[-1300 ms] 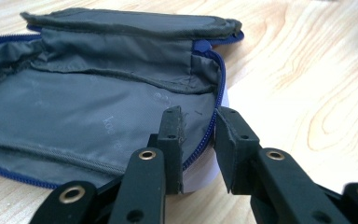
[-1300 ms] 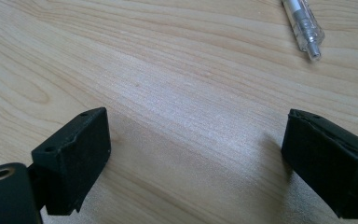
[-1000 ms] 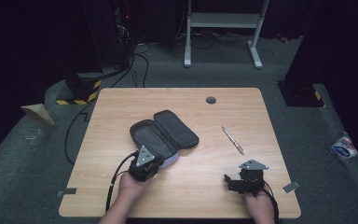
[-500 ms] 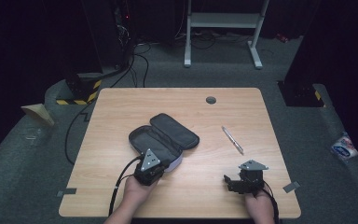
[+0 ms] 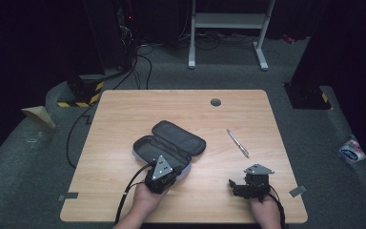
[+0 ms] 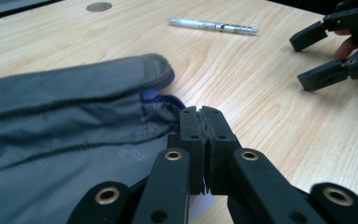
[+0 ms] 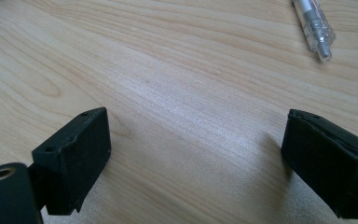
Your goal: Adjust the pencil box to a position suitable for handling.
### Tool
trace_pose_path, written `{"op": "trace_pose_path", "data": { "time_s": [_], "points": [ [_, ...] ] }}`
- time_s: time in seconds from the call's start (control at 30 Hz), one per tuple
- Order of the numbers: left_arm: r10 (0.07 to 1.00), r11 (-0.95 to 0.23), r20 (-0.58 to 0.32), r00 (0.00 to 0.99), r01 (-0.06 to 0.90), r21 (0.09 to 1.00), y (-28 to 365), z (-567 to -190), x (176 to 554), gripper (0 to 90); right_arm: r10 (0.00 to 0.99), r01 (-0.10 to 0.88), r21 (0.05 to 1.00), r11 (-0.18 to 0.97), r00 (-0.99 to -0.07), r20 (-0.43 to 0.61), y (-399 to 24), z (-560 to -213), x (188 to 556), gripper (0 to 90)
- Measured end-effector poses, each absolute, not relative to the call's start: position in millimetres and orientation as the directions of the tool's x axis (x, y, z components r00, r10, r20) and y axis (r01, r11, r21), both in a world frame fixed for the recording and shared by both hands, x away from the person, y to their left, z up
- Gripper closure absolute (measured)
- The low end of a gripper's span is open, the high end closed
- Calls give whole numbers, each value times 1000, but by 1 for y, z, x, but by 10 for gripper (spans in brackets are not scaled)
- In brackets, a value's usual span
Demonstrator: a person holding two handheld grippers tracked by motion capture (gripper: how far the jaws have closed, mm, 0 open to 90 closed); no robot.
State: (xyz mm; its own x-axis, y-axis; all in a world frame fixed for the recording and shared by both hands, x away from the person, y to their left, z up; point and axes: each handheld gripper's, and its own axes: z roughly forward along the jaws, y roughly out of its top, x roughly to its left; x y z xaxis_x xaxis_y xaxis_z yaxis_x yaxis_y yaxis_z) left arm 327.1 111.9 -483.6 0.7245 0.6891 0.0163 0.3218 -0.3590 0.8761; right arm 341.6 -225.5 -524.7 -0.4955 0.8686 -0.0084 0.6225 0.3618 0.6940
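Observation:
An open dark grey pencil case (image 5: 169, 143) lies at the middle of the wooden table (image 5: 124, 109), its lid folded back. My left gripper (image 5: 167, 161) is at the case's near end. In the left gripper view its jaws (image 6: 200, 114) are pressed together on the puckered corner of the case's fabric (image 6: 74, 116), beside a blue zip end. A silver pen (image 5: 237, 143) lies to the right of the case. My right gripper (image 5: 233, 187) rests open near the front edge, its jaws (image 7: 196, 158) wide apart over bare wood, and the pen's tip (image 7: 313, 28) lies beyond them.
A round grey grommet (image 5: 215, 102) sits in the table's far side. Cables, a white frame and dark equipment stand on the floor beyond the table. The right gripper (image 6: 326, 51) also appears at the far right of the left gripper view.
My left gripper has shifted a little to the right and toward the near edge, at the case's near end. The right gripper and the pen have stayed put.

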Motion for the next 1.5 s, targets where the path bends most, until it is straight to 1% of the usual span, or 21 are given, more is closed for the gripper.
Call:
{"op": "trace_pose_path", "data": {
  "time_s": [0.17,0.23,0.3,0.37,0.53,0.57,0.8,0.93,1.0,1.2,1.3,1.37,1.43,1.5],
  "points": [
    [678,-366,21,735,313,876,107,-485,326,866,866,621,693,365,-500,-8,-226,-525,341,81],
    [676,-368,23,737,310,877,110,-484,325,808,866,621,693,365,-500,-8,-226,-525,341,80],
    [662,-355,1,750,312,882,116,-481,324,741,864,619,694,368,-503,-9,-226,-525,341,80],
    [670,-335,-11,743,316,888,124,-476,322,681,861,616,694,372,-508,-12,-226,-525,342,80],
    [710,-300,-8,704,313,901,143,-467,324,628,861,615,694,373,-508,-12,-226,-525,342,80],
    [735,-292,2,678,314,904,155,-466,327,617,861,616,694,373,-508,-12,-226,-525,342,80],
    [826,-274,28,563,357,893,197,-475,337,604,861,616,694,373,-508,-12,-226,-525,342,80],
    [871,-225,11,491,380,897,217,-479,343,578,861,615,694,373,-508,-13,-226,-525,342,81],
    [888,-188,-13,460,390,902,226,-480,345,573,861,615,695,374,-508,-13,-226,-525,342,81],
    [910,-111,-78,407,421,900,245,-487,357,570,861,614,695,374,-509,-14,-226,-525,341,81],
    [917,-102,-88,390,441,892,249,-491,364,571,860,614,695,375,-510,-13,-226,-525,341,81],
    [917,-105,-91,388,457,883,251,-495,369,582,860,616,694,374,-510,-11,-225,-525,341,81],
    [912,-105,-106,396,477,872,252,-498,371,651,861,618,692,372,-508,-8,-225,-525,340,81],
    [909,-99,-122,397,492,865,253,-500,371,682,860,617,693,373,-510,-9,-225,-525,340,82]
  ]
}}
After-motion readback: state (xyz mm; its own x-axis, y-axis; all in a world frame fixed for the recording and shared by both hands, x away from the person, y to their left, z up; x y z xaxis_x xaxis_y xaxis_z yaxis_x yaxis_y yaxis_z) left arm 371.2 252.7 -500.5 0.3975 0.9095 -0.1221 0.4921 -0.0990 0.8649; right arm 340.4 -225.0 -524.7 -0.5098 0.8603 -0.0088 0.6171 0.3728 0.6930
